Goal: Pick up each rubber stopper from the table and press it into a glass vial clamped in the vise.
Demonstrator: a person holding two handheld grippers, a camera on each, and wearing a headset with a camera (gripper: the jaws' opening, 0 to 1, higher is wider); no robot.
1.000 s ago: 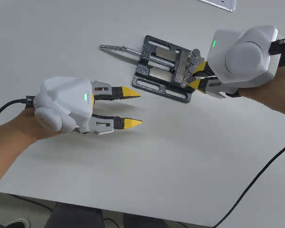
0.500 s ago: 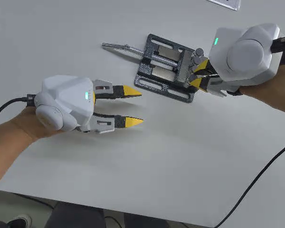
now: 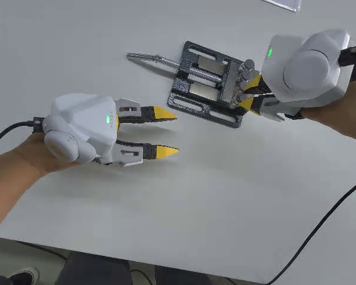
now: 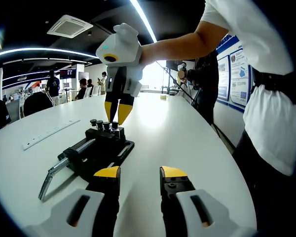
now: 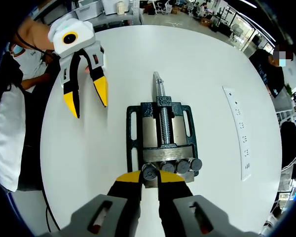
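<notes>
Your left gripper (image 3: 176, 134) gapes empty; your right gripper (image 3: 251, 93) straddles a stopper (image 5: 149, 172) at the vise (image 3: 197, 89), grip unclear. A power strip (image 5: 238, 128) lies beyond on the white table (image 3: 225, 196), with an office behind

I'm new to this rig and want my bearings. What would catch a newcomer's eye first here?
The dark vise on the white table, with a row of grey-capped vials clamped in it. The right gripper hangs right over that row, jaws close together, while the left gripper sits off to the side, jaws open and holding nothing.
</notes>
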